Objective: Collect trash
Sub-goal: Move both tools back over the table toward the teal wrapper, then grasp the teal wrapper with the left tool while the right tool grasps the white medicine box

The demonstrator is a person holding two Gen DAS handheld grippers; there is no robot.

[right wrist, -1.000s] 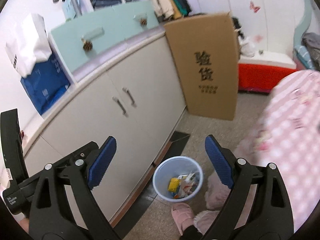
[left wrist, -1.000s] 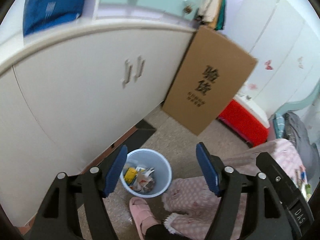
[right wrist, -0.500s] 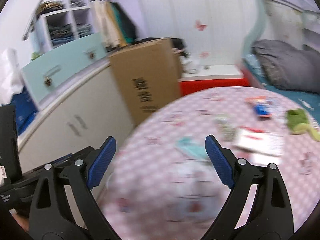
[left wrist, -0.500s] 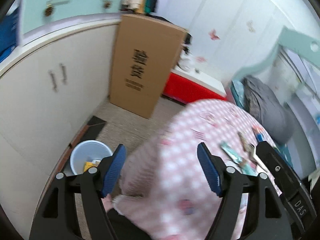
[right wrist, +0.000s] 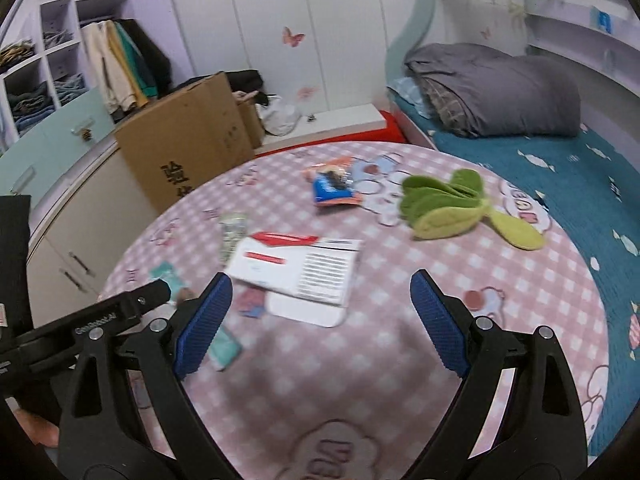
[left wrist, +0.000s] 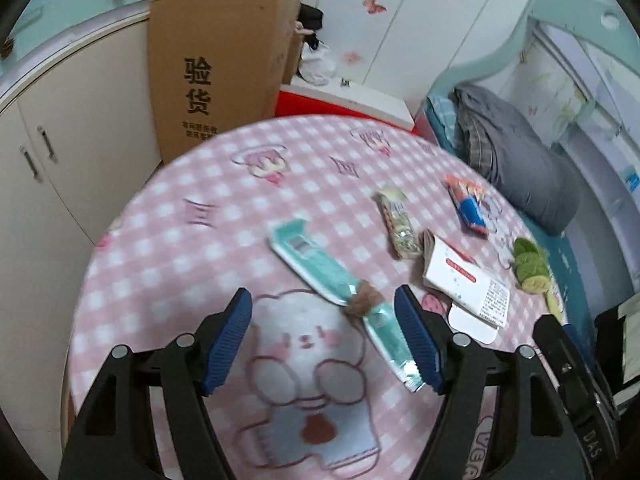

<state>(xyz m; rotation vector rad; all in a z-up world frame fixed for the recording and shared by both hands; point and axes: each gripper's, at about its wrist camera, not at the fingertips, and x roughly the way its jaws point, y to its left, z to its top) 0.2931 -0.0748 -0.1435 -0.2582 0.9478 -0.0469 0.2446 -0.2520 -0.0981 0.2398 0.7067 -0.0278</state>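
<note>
Both views have swung from the bin to the blanket; the wide, empty left gripper hovers over a teal wrapper, while the wide, empty right gripper alone shows a green plush fully.

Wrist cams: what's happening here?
A person holds a claw in each hand over a pink checked blanket strewn with trash. Both claws are open and empty. The left claw hovers by a teal wrapper; the right claw faces a white box. A snack bar, an orange-blue packet and a green plush also lie there. Nothing is picked up yet.
</note>
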